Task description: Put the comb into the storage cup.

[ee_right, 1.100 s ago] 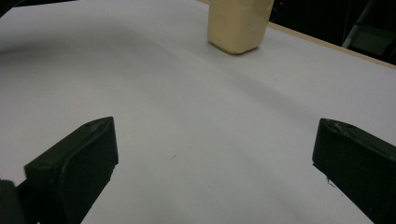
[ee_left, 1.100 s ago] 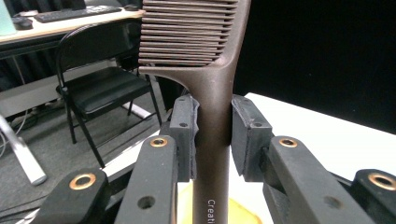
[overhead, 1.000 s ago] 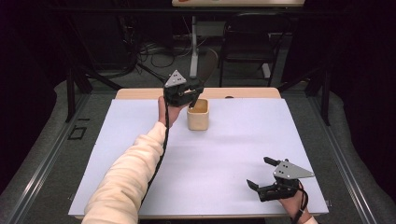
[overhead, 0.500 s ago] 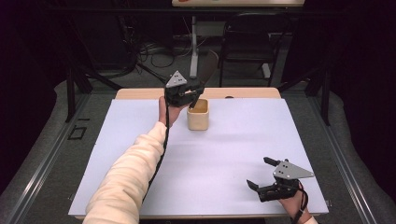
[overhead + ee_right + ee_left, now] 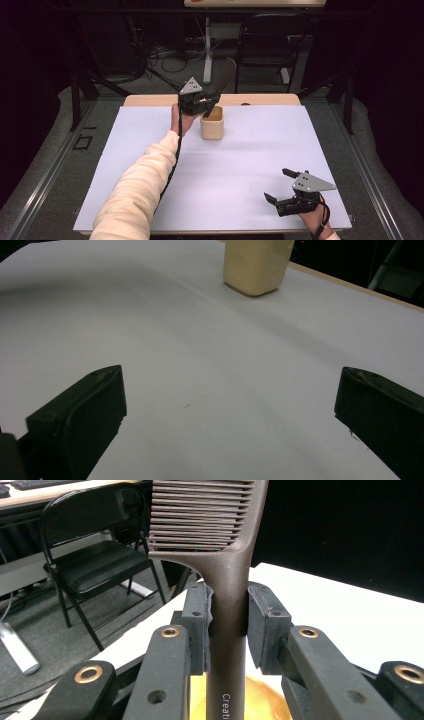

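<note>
A dark brown comb (image 5: 227,575) is clamped by its handle between the pads of the left gripper (image 5: 202,101), teeth pointing away past the jaw tips. Directly under those jaws a tan wooden cup (image 5: 212,123) is seen, its rim just below the gripper. The right gripper (image 5: 286,189) is held low over the white sheet (image 5: 240,160), jaws spread wide with nothing between them; the cup is well ahead of it. The sheet is laid on a wooden table (image 5: 260,100). Beyond the table a black folding chair (image 5: 95,555), cables and dark grey floor (image 5: 150,85) are seen.
</note>
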Demonstrator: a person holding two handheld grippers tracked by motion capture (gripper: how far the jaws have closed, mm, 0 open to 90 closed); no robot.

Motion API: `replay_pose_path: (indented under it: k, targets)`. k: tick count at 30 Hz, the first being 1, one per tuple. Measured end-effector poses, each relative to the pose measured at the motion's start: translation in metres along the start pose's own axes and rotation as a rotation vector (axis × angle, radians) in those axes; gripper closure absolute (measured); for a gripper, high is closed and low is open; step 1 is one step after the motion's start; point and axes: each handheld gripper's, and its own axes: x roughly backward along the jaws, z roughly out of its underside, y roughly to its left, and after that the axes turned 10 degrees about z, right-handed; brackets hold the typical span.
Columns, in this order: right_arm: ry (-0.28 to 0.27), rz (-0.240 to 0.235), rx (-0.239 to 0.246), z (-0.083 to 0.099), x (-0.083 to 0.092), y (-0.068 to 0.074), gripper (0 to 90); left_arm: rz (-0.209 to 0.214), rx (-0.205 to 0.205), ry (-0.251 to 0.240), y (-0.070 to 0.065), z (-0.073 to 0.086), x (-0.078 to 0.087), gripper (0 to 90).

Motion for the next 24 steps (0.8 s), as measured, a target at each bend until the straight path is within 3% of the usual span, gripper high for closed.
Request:
replay_pose_path:
  k: [24]
  targets:
    - [0.0, 0.003, 0.003, 0.0, 0.0003, -0.0004, 0.0, 0.018, 0.009, 0.035, 0.0027, 0.0063, -0.0072, 72.5]
